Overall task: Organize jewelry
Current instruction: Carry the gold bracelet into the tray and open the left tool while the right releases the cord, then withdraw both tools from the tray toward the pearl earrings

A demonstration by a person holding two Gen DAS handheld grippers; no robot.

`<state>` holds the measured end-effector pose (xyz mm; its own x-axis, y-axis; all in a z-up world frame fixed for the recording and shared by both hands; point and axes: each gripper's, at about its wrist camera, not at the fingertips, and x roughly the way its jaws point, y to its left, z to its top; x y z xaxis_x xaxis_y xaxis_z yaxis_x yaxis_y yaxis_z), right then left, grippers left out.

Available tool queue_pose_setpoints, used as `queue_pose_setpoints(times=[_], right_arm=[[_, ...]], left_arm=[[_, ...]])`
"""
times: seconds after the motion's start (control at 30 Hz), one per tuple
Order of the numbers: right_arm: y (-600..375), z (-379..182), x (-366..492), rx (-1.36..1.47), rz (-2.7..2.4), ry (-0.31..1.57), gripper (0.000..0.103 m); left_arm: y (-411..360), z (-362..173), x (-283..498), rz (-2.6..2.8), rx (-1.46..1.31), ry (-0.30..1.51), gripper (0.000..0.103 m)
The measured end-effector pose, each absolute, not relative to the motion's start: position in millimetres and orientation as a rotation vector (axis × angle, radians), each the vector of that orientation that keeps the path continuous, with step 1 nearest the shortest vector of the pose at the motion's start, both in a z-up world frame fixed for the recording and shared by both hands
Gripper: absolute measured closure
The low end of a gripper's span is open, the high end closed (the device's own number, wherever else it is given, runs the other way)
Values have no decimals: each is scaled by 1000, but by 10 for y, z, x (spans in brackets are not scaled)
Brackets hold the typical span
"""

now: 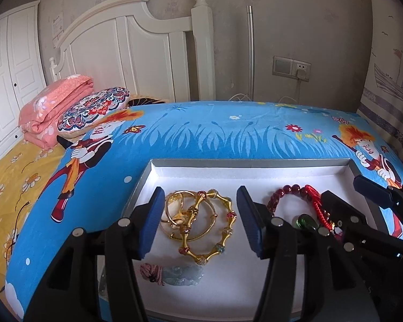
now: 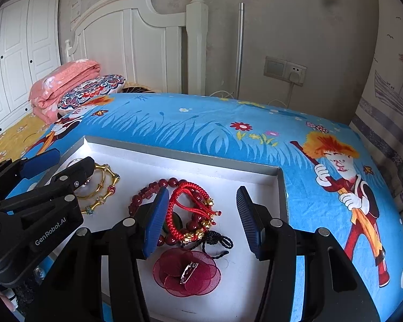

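Both my grippers sit over the white tray (image 1: 158,171) on the bed. Left gripper (image 1: 201,222) has its jaws apart around the gold bangles (image 1: 198,222) w/o touching; right gripper (image 2: 198,220) is spread too — red cord bracelet (image 2: 190,201) lies loose between.

Left hand-held gripper (image 1: 201,220) and right hand-held gripper (image 2: 201,218), jaws apart, side by side.
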<state>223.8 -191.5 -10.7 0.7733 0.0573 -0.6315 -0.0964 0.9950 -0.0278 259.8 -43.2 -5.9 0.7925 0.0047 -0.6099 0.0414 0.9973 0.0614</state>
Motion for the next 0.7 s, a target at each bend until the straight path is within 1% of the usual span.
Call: queue_pose_setpoints(times=[0.1, 0.17, 0.3, 0.37, 0.57, 0.7], right_arm=[[-1901, -82, 2150, -64, 97, 678, 53], [-1890, -67, 2062, -64, 109, 675, 53], [-1865, -58, 1855, -61, 141, 671, 53], [-1858, -62, 1746, -50, 154, 670, 53], [-1800, -103, 1384, -25, 181, 661, 53], [-1736, -166, 1168, -5, 186, 659, 53]], left_arm=[[-386, -56, 2535, -14, 63, 656, 42], [-348, -65, 2476, -6, 62, 660, 36], [-206, -79, 2333, 6, 52, 668, 29], [-123, -90, 2254, 12, 44, 678, 24], [78, -131, 1882, 29, 59, 660, 19], [139, -200, 1608, 33, 88, 641, 19]])
